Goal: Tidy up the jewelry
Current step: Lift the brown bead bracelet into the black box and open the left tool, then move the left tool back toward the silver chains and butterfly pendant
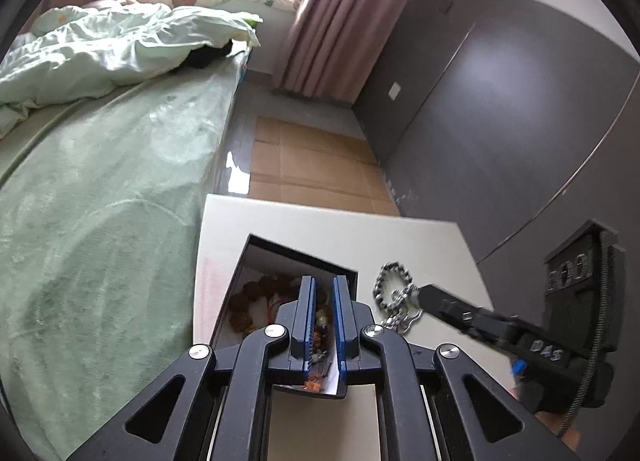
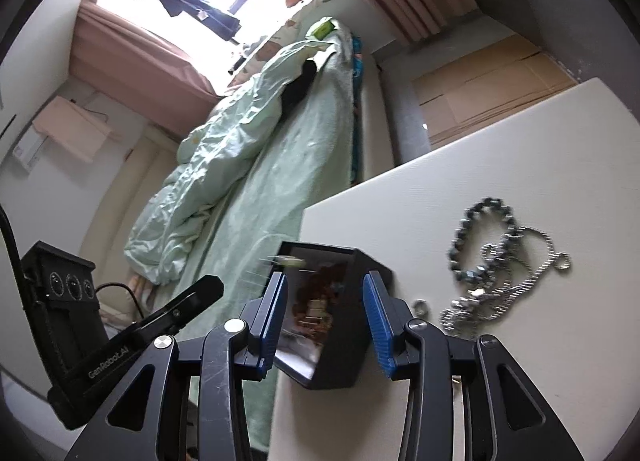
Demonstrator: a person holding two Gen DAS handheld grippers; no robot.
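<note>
Left wrist view: our left gripper (image 1: 323, 325) has its fingers nearly closed over the open black box (image 1: 280, 297) at lower centre. Whether they actually pinch its wall, we can't tell. The box looks tipped, so the beads inside could spill.

Right wrist view: our right gripper (image 2: 325, 325) hangs wide open and empty around the box's near corner. The chain pile (image 2: 496, 265) sits loose on the worktop (image 2: 520, 165) at right, tangled enough to snag and drag along.

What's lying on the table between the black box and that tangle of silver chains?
In the right wrist view, one small silver ring lies on the white table between the black box and the silver chains; otherwise bare.
</note>
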